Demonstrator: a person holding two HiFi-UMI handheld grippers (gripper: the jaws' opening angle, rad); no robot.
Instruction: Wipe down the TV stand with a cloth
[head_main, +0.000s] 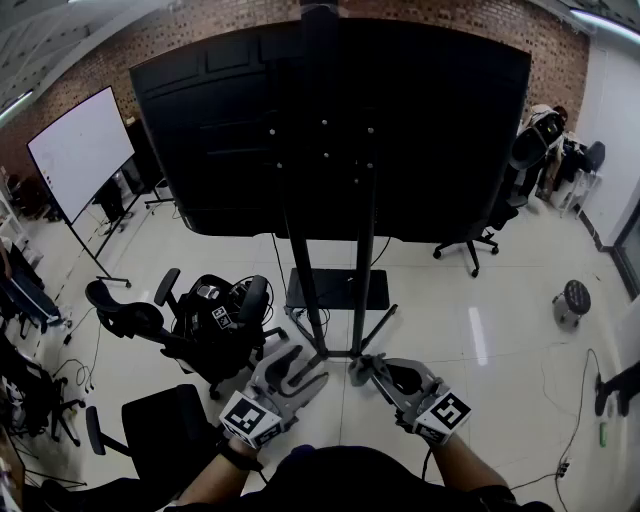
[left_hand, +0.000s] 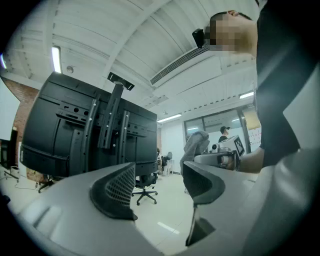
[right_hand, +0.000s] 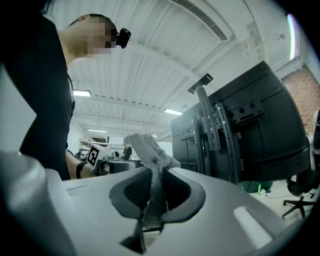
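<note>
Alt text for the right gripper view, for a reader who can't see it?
The right hand-held gripper is shut on a grey cloth that sticks up between its jaws. Beyond it stands the black TV stand, its screen seen from behind.

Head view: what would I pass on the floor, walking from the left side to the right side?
whiteboard → black office chair → TV stand base → round grey thing

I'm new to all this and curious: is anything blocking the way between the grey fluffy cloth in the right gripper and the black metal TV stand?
Nothing visible does. The right gripper, shut on the grey fluffy cloth, faces the black metal TV stand across bare pale floor. The black office chair stands off to the left.
</note>
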